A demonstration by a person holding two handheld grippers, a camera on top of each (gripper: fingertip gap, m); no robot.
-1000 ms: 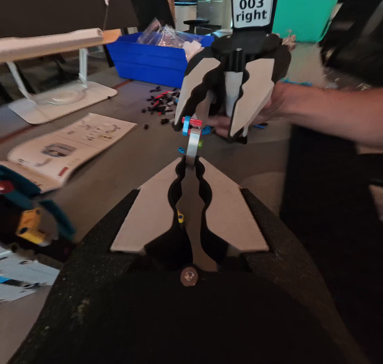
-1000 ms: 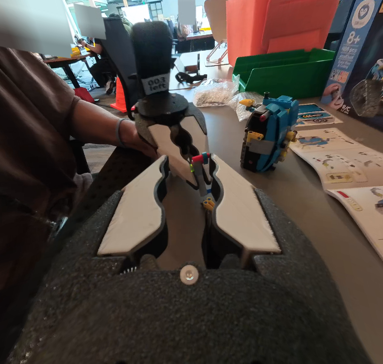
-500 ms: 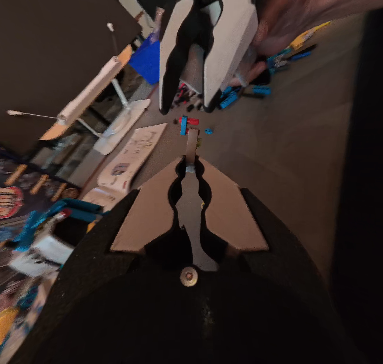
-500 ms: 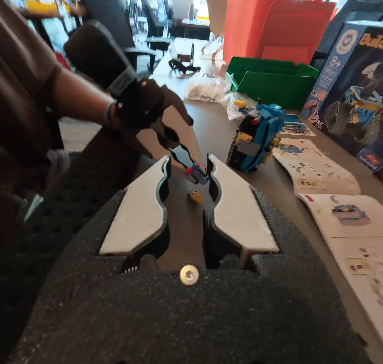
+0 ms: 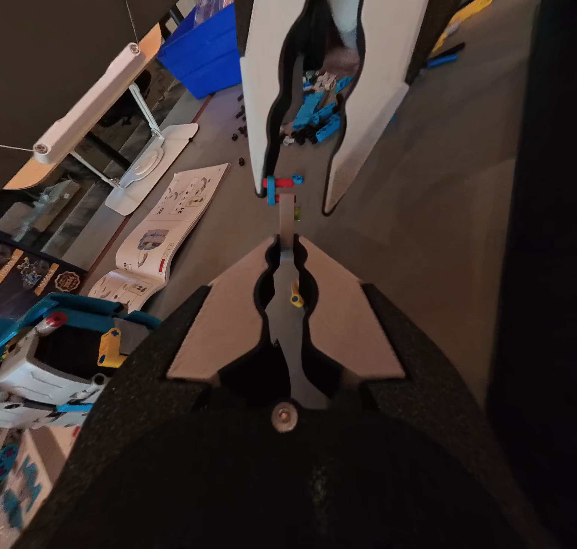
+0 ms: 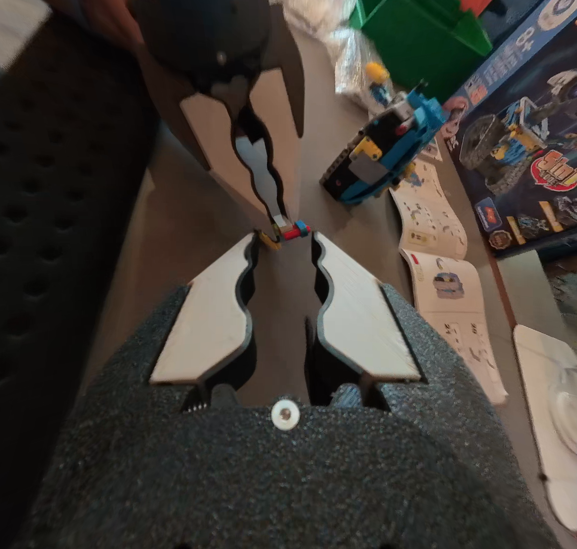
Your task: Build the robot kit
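Observation:
My left gripper [image 5: 285, 239] is shut on the lower end of a grey beam [image 5: 286, 218], which carries a red axle with a blue bush [image 5: 278, 186] at its top. My right gripper [image 6: 284, 236] is open, and its fingertips straddle that red and blue end [image 6: 295, 232] without closing on it. In the left wrist view the right gripper [image 5: 293, 203] comes in from above; its left finger [image 5: 259, 128] is right next to the blue bush. A small yellow piece [image 5: 296, 296] shows between my left fingers, and it also shows in the right wrist view [image 6: 268, 241].
A blue and black model vehicle [image 6: 384, 156] stands on the grey table [image 6: 193, 209]. An open instruction booklet [image 6: 437, 284] and a toy box [image 6: 530, 128] lie to the right. There is a green bin [image 6: 421, 28], a blue bin [image 5: 203, 53], a white lamp [image 5: 87, 106] and loose blue and black pieces [image 5: 315, 118]. Less than 4 cm separates the two grippers' tips. The small yellow piece [image 5: 296, 296] sits 5 centimetres or so from the ends of my left fingers.
Both grippers have tilted down towards the table and drawn closer together. The right gripper's open fingers now sit around the beam's red and blue end. The left keeps its hold.

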